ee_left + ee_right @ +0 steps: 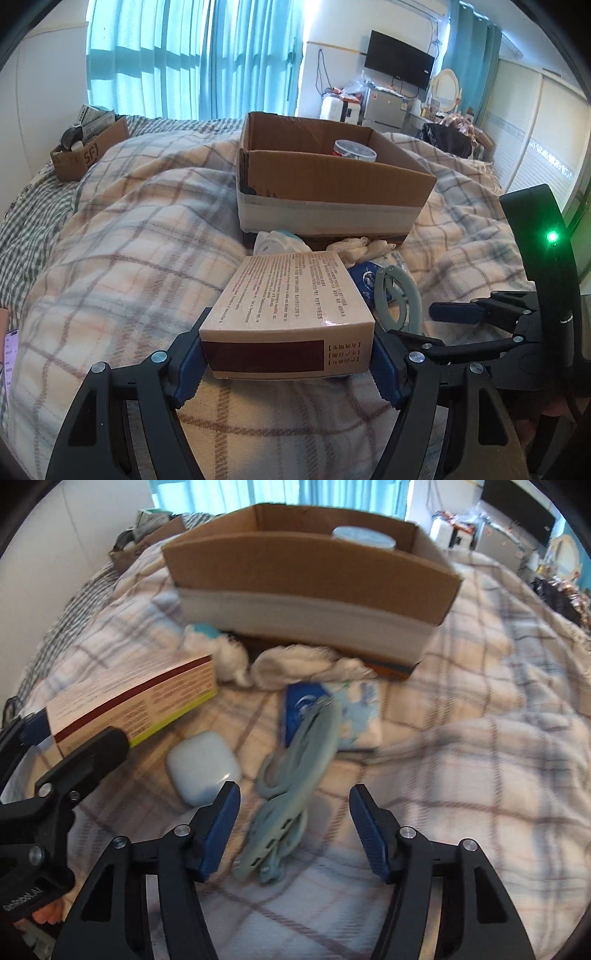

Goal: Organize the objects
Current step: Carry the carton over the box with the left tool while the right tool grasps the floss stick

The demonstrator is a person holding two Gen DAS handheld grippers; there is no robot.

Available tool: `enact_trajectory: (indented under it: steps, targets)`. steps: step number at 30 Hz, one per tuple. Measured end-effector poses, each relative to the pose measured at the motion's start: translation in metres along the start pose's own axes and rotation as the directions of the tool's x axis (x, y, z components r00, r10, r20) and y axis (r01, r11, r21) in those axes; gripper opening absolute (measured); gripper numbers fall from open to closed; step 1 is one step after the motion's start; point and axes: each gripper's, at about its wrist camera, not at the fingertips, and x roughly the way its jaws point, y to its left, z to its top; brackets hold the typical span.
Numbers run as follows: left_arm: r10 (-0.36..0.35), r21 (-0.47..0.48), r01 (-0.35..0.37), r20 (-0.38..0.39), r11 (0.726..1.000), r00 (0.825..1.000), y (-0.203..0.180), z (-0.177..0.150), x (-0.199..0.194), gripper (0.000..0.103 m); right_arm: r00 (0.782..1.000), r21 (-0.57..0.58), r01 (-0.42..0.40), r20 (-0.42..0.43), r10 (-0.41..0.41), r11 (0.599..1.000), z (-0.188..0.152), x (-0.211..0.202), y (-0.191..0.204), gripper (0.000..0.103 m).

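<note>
Left tongs (288, 350) grasp a beige printed carton (291, 299) at lower centre.
Right tongs (295, 830) gape released over a grey folded tool (291, 775) on the plaid bed (461, 738); the open cardboard box (314, 572) sits upper centre.

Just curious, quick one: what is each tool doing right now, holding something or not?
Left tool: closed on the tan printed carton.
Right tool: open, holding nothing, above the grey-green folding hanger.
</note>
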Motion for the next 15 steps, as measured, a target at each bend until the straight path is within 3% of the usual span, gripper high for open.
enact_trajectory:
  steps: [2, 5, 8, 11, 15]
  targets:
    - [-0.002, 0.003, 0.002, -0.007, 1.000, 1.000, -0.001, -0.001, 0.001, 0.076, 1.000, 0.006, -0.011, -0.012, 0.011, 1.000, -0.001, 0.003, -0.001, 0.040]
    - [0.000, -0.008, 0.000, -0.012, 1.000, 1.000, -0.001, -0.003, 0.000, 0.076, 1.000, 0.013, -0.015, -0.004, 0.015, 1.000, -0.003, 0.001, -0.003, 0.021]
    - [0.023, -0.021, -0.023, 0.018, 1.000, 1.000, -0.001, -0.005, -0.013, 0.076, 0.995, 0.006, 0.011, 0.104, -0.012, 1.000, -0.008, -0.027, -0.001, 0.007]
    - [0.018, -0.027, -0.017, 0.038, 0.999, 0.999, -0.001, -0.004, -0.023, 0.076, 0.974, 0.013, 0.034, 0.224, -0.036, 0.999, -0.011, -0.062, 0.000, 0.005]
    - [0.003, -0.056, 0.000, 0.059, 0.998, 0.998, 0.004, -0.001, -0.037, 0.076, 0.954, 0.012, 0.064, 0.292, -0.064, 0.998, -0.011, -0.088, 0.004, 0.004]
